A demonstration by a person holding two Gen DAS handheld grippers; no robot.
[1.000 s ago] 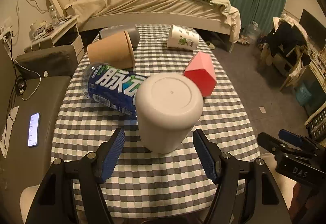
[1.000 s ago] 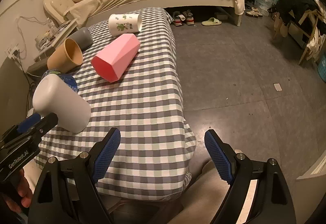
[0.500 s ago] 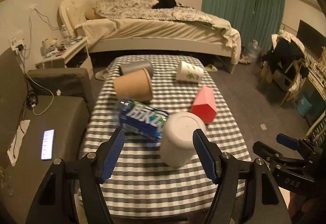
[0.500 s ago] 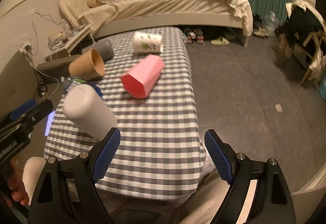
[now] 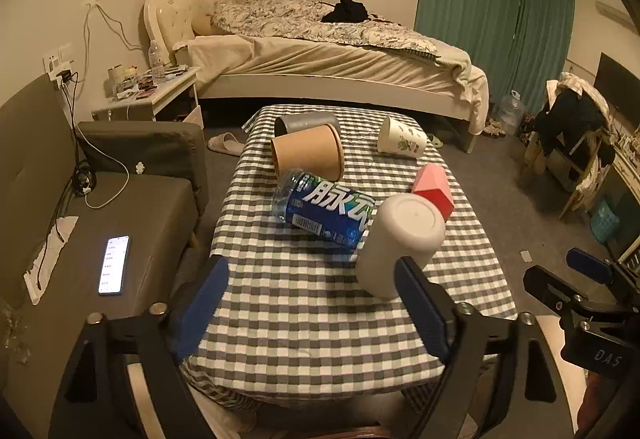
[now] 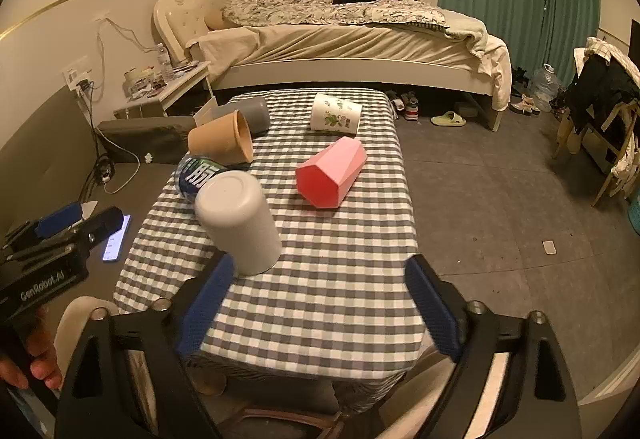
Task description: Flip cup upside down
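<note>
A white cup (image 5: 400, 243) stands upside down, base up, on the checked table (image 5: 304, 311); it also shows in the right wrist view (image 6: 240, 223). My left gripper (image 5: 316, 311) is open and empty, drawn back over the table's near edge, with the cup just beyond its right finger. My right gripper (image 6: 320, 311) is open and empty above the table's near edge, to the right of the cup. Each gripper shows at the edge of the other's view.
On the table lie a blue bottle (image 5: 324, 209), a brown paper cup (image 5: 308, 155), a grey cup (image 5: 306, 121), a white printed cup (image 5: 402, 139) and a pink faceted cup (image 6: 332, 173). A sofa with a lit phone (image 5: 114, 265) is left; a bed is behind.
Both grippers have drawn back and up from the table. The white cup, close between the left fingers a second ago, now stands farther off and free. Nothing on the table moved.
</note>
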